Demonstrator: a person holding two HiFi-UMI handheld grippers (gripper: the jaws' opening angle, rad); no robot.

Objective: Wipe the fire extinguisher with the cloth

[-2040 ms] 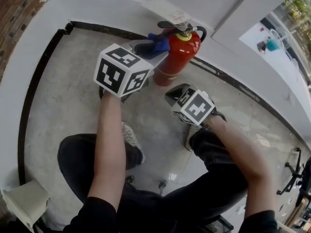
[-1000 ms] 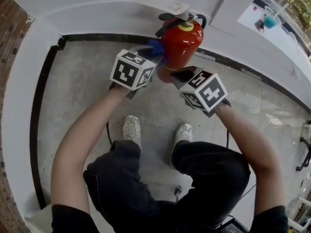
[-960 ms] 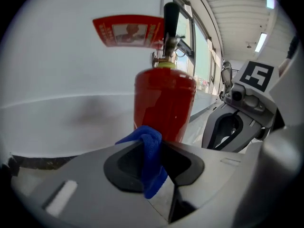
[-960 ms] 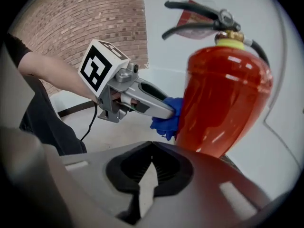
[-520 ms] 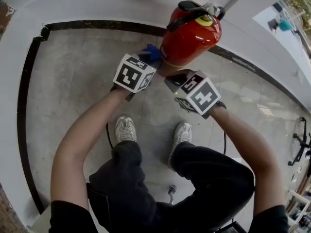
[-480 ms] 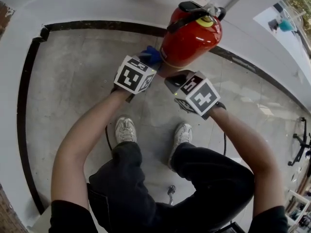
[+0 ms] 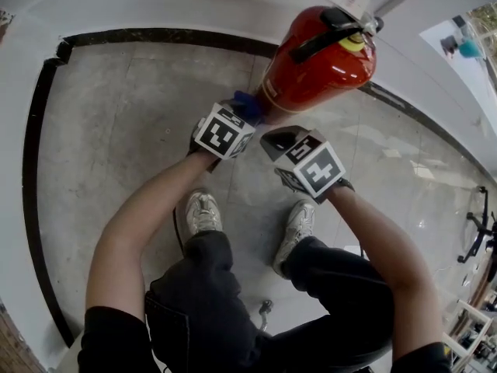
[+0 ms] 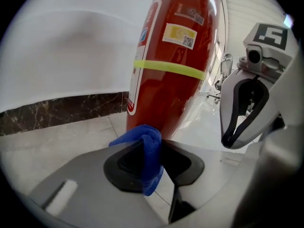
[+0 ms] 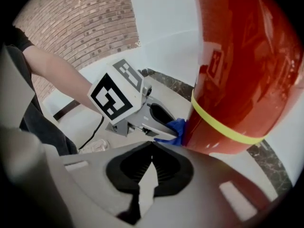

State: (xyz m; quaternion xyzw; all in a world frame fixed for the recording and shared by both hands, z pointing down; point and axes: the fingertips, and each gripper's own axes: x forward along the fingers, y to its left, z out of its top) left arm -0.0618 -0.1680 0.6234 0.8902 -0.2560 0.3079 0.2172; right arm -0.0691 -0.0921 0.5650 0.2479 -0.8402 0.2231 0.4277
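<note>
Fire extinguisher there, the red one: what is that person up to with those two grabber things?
A person holds a gripper in each hand. The left gripper is clamped on a blue cloth, pressing it against the lower side of the red fire extinguisher, which stands on the floor by a white wall. The right gripper is shut and empty, close beside it.
</note>
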